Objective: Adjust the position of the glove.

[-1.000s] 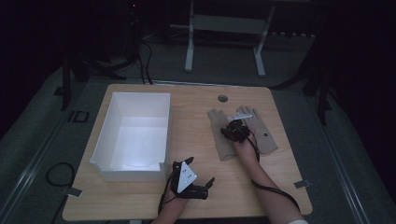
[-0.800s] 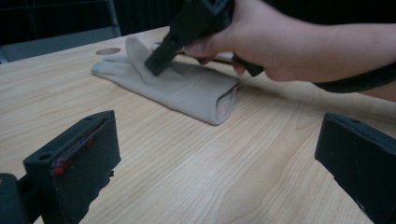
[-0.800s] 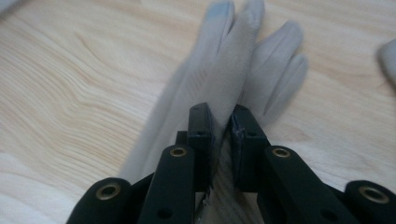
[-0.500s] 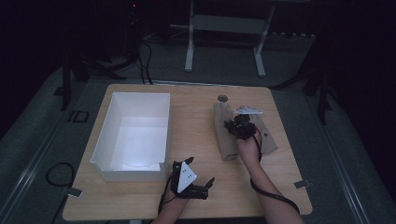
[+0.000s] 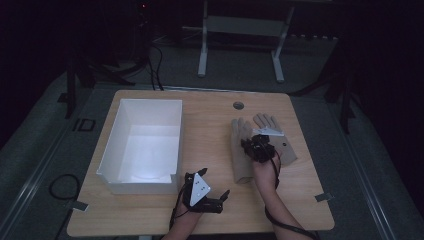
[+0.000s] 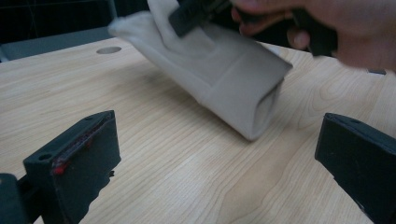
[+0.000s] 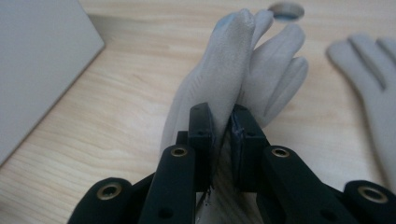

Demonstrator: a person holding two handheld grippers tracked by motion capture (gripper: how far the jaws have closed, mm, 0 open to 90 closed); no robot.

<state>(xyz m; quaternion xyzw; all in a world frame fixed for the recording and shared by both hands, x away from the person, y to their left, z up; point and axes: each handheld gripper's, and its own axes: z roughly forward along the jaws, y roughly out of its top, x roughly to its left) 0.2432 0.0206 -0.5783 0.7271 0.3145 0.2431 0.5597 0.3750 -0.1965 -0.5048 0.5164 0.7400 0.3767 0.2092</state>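
Observation:
A grey glove (image 7: 224, 79) is pinched between the jaws of my right gripper (image 7: 222, 135), which is shut on it. In the high view this glove (image 5: 241, 155) is right of centre with the right gripper (image 5: 257, 147) over it. Its finger end is raised and its cuff (image 6: 261, 107) hangs low near the tabletop. A second grey glove (image 5: 289, 152) lies flat just to the right (image 7: 373, 70). My left gripper (image 5: 220, 200) rests near the front edge, jaws wide open (image 6: 219, 163) with nothing between them, pointing at the held glove's cuff.
A white open box (image 5: 145, 145) stands on the left half of the wooden table (image 5: 210, 125). A round grommet hole (image 5: 238, 105) sits near the back edge. Chair legs and cables stand on the dark floor beyond the table.
The right gripper has risen and shifted with the glove, which has gone from lying flat and askew to being gathered and lifted. The left gripper has stayed put.

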